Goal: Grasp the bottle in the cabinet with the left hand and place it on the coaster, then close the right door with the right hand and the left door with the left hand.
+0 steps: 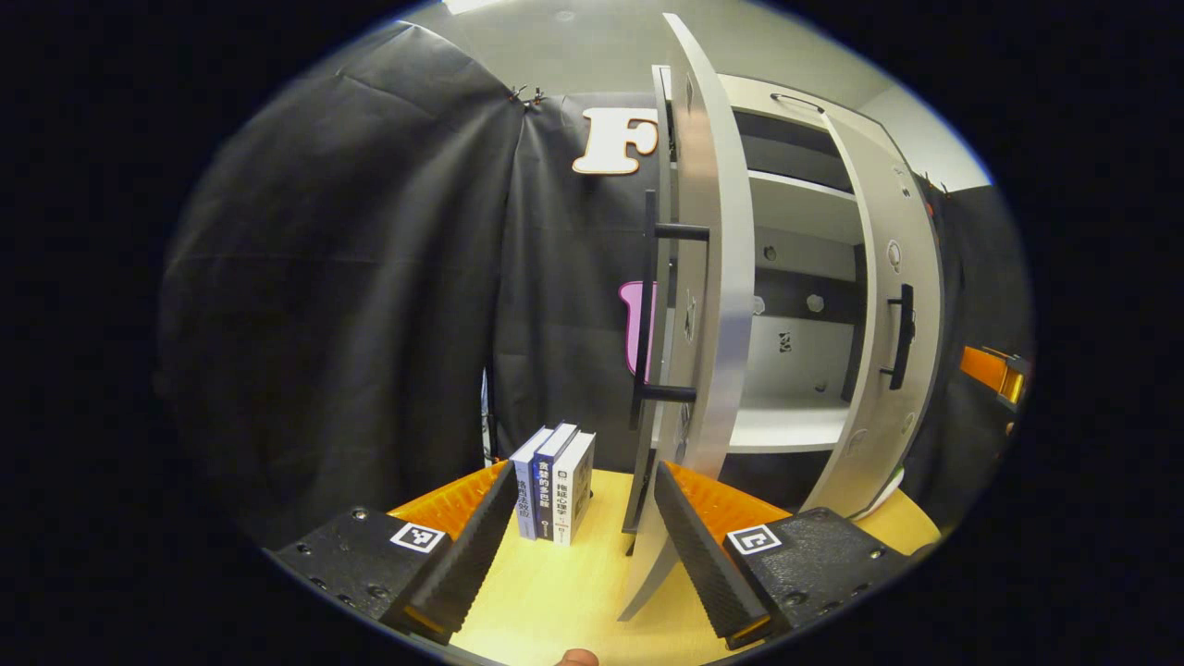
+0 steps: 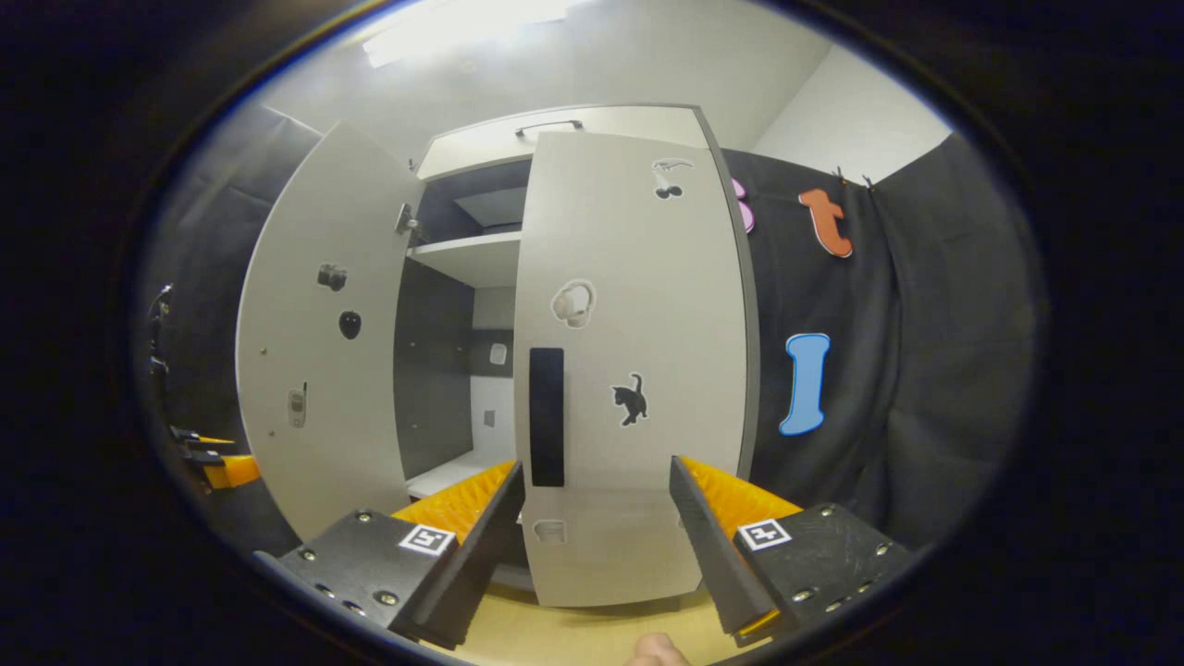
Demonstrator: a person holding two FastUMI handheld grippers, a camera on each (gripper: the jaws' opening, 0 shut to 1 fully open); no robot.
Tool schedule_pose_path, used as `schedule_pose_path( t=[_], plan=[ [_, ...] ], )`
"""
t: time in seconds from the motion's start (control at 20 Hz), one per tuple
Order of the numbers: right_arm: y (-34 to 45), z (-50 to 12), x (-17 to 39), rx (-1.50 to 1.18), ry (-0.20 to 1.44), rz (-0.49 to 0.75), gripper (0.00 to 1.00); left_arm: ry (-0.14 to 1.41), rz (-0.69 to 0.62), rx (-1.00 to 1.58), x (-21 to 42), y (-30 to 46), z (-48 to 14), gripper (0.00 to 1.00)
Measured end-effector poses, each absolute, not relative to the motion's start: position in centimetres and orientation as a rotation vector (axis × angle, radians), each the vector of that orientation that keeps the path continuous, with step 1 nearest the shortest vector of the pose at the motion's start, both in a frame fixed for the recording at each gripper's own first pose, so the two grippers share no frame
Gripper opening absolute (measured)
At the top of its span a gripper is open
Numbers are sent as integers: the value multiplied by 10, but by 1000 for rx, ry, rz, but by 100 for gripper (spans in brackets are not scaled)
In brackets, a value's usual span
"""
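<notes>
Judging by the open shelves, the bottle is already out of the cabinet (image 1: 786,277); I see neither it nor the coaster. My right gripper (image 2: 597,532) faces the right door (image 2: 638,370), jaws open and empty. My left gripper (image 1: 583,546), jaws open too, sits just before the left door (image 1: 712,277). Both panels look stiff, light and smooth, so I'd push flat beside the handle (image 2: 547,416).

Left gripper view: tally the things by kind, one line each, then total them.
Books: 3
Cabinet doors, left and right: 2
Door handles, and: 2
Gripper, open: 1
Total: 8
</notes>
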State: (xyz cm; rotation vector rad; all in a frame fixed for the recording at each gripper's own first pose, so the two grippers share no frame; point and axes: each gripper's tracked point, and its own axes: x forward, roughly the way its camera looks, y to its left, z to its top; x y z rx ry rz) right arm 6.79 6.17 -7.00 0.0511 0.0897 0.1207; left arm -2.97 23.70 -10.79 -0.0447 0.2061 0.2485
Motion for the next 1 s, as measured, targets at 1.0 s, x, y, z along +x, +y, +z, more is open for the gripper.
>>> schedule_pose_path(
  t=[1.0],
  plan=[
    [17,-62,52,22,77,65,95,216,86,-29,-1,145,-109,90]
  ],
)
